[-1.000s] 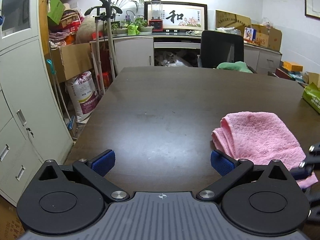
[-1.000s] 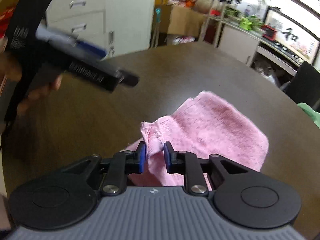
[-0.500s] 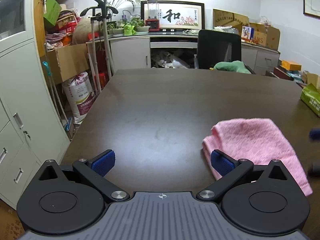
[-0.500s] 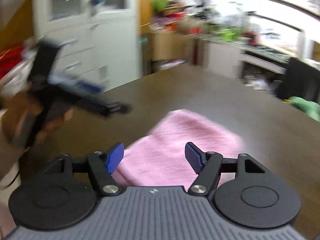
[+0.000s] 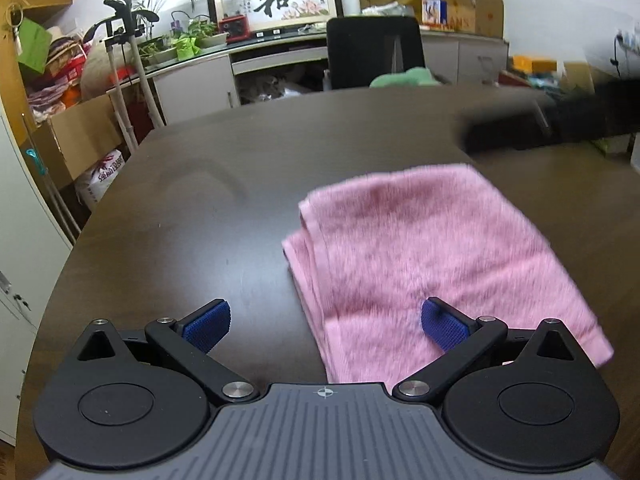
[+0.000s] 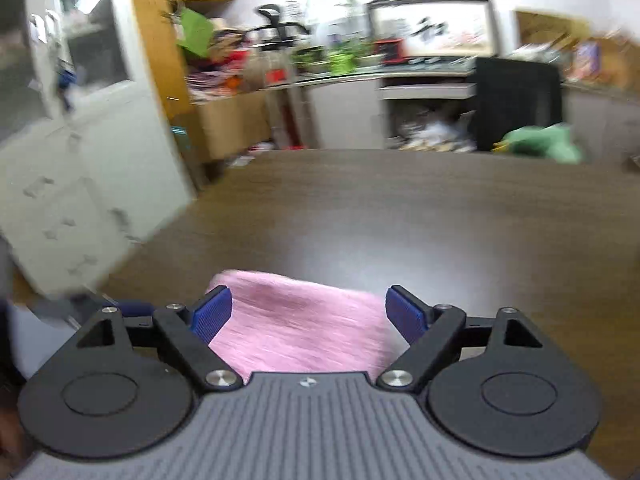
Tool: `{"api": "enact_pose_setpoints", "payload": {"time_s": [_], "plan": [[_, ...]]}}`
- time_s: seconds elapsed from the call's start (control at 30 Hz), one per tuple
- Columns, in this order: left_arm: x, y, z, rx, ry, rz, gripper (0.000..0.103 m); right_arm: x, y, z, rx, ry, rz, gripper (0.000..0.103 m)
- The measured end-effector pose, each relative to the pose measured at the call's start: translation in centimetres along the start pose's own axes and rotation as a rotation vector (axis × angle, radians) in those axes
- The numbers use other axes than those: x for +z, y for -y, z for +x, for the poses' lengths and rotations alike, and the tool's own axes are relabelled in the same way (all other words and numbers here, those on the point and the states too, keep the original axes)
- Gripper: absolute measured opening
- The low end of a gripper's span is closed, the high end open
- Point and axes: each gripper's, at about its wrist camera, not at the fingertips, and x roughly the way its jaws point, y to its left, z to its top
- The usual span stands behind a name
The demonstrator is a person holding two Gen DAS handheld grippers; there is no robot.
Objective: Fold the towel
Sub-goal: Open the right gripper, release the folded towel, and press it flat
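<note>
A folded pink towel (image 5: 432, 256) lies flat on the dark wooden table (image 5: 224, 208). My left gripper (image 5: 324, 325) is open and empty, low over the towel's near left edge, its right finger above the cloth. My right gripper (image 6: 308, 314) is open and empty above the towel (image 6: 296, 320), which shows between its fingers. The right gripper also shows in the left wrist view as a dark blur (image 5: 560, 124) at the far right, above the table.
A black office chair (image 5: 374, 52) with a green cloth (image 5: 404, 78) stands at the table's far edge. White cabinets (image 6: 92, 184) and cardboard boxes stand left of the table. A counter with plants and a framed picture runs along the back wall.
My right gripper opened, let go of the towel and lifted away, swinging its view toward the back wall. My left gripper moved right, over the towel's near edge. The towel now lies flat.
</note>
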Motion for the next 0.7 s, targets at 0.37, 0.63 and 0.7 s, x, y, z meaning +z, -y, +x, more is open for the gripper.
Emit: {"api": "enact_pose_setpoints", "payload": {"time_s": [0.37,0.63,0.7], "plan": [[-2.0,-1.3,-1.0,-0.052,0.013,-0.043,0.103,0.2,4.7,8.6,0.178,-0.169,0.317,0.090],[0.3,-2.1,-3.7,0.012,0.126,-0.047,0.103,0.5,6.8,3.4,0.265,-0.026,0.377,0.090],[2.3,-2.2,-2.9,0.019,0.125,-0.046,0.103,-0.1,8.1,3.7,0.253,-0.018,0.419,0.090]]}}
